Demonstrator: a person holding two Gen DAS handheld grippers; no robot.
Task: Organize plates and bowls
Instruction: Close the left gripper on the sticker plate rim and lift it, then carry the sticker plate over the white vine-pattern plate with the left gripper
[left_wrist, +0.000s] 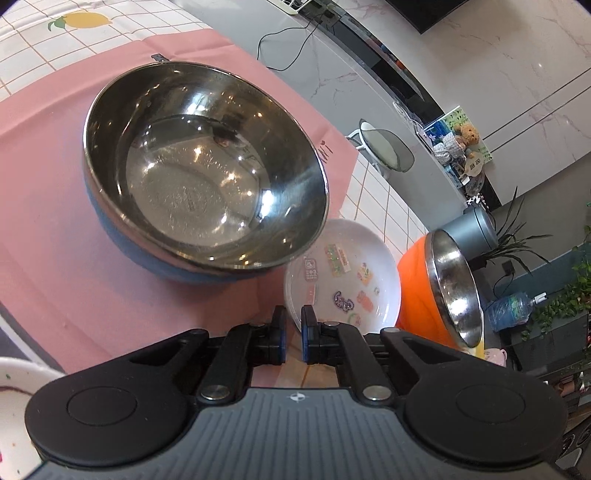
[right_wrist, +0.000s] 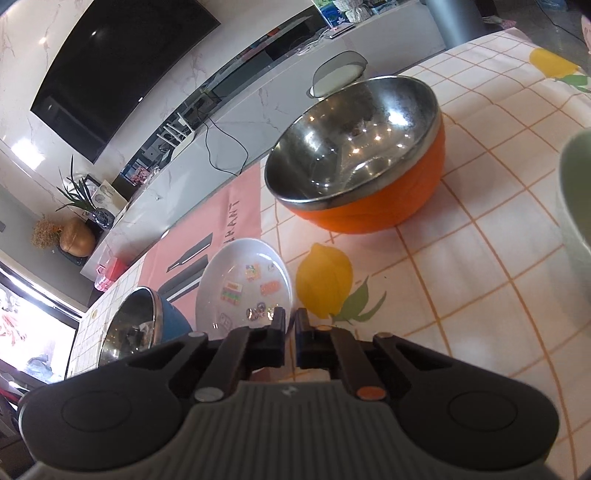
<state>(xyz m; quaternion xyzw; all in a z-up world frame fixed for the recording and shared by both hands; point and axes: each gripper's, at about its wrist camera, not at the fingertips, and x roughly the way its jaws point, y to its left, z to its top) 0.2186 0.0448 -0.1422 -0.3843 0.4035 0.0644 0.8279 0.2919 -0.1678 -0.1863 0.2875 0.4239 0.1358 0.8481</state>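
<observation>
1. The blue bowl (left_wrist: 199, 177) stands large on the pink mat (left_wrist: 44, 206), blocking the way straight ahead of the left gripper (left_wrist: 293, 334).
2. The white plate (left_wrist: 343, 280) lies low between the blue bowl and the orange bowl (right_wrist: 354, 155), filling the desk (right_wrist: 480, 258) between them; the left jaws are drawn in at its near rim.
3. The right gripper (right_wrist: 290, 325) has its jaws together at the plate's near edge.
4. Bare checked cloth with a printed lemon (right_wrist: 325, 284) lies open to the right of the plate, in front of the orange bowl.
5. A pale cup (right_wrist: 576, 199) stands at the far right edge.
6. Bare pink mat lies left of the blue bowl.
</observation>
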